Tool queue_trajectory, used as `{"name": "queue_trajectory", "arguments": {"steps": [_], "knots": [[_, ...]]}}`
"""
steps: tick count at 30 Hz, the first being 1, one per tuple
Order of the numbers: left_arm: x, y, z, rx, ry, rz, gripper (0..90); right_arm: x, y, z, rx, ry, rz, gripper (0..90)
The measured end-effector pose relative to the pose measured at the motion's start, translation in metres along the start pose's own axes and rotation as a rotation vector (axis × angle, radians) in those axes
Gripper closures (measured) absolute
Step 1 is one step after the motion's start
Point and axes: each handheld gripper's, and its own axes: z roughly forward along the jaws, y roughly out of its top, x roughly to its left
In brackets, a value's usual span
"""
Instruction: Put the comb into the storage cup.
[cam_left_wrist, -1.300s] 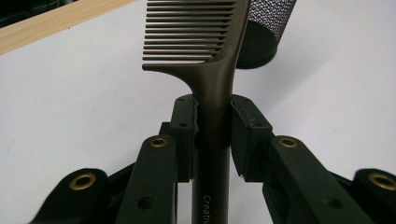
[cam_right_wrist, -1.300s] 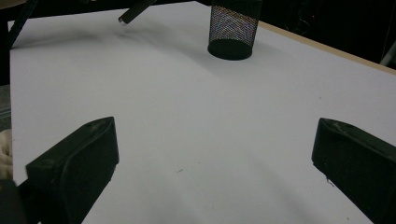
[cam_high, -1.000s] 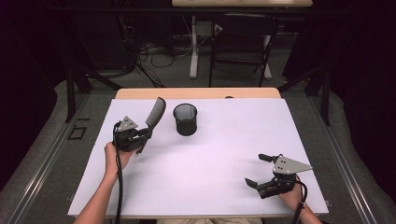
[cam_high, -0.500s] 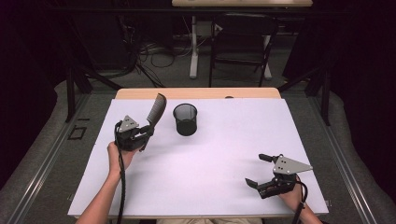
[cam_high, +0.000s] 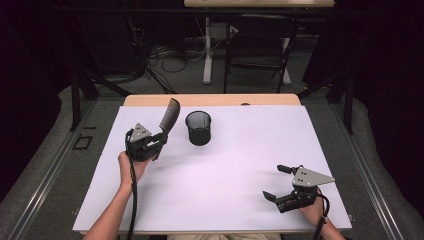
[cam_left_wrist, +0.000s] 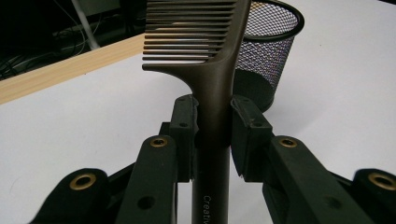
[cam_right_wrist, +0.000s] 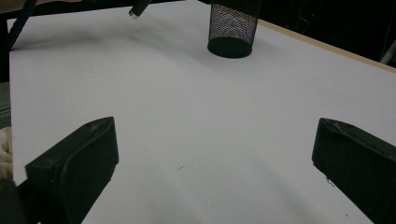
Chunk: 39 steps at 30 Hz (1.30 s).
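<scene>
The left tongs (cam_high: 159, 140) clamp a dark comb (cam_left_wrist: 212, 70) by its handle, teeth raised just beside the black mesh cup (cam_high: 198, 128) on the white worktop (cam_high: 220, 180); the right tongs (cam_high: 280, 182), well apart from the cup, gape empty

What I can't make out from my feeds

On my left gripper view the comb (cam_left_wrist: 212, 70) runs off the top edge, so I lose its upper teeth, and its handle leaves the bottom with the printed lettering cut after "Creativ". The comb also covers part of the mesh cup (cam_left_wrist: 268, 56). On my right gripper view the cup's rim is cropped at the top, and both fingers (cam_right_wrist: 74, 163) run out of the picture's bottom corners.
</scene>
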Motion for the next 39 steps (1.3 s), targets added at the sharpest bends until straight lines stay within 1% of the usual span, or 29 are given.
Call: {"name": "queue_trajectory", "arguments": {"steps": [9,12,16,18,22,39], "knots": [[-0.002,0.004,0.000,-0.031,-0.006,-0.018,72.5,0.000,0.000,0.000,0.004,0.001,0.000,0.1],[-0.003,0.005,0.001,-0.036,-0.008,-0.022,72.5,0.000,0.000,0.001,0.008,0.002,0.006,0.1],[-0.003,0.007,0.002,-0.045,-0.008,-0.026,72.5,0.000,0.000,0.001,0.006,-0.002,0.002,0.2],[-0.003,0.008,0.002,-0.044,-0.008,-0.022,72.5,0.000,0.000,0.001,0.008,-0.004,0.004,0.2],[-0.003,0.011,0.004,-0.053,-0.017,-0.033,72.5,0.000,0.000,0.000,0.006,-0.003,0.001,0.2],[-0.008,0.021,0.009,-0.074,-0.018,-0.021,72.5,0.000,0.000,0.000,0.006,-0.004,0.001,0.2]]}}
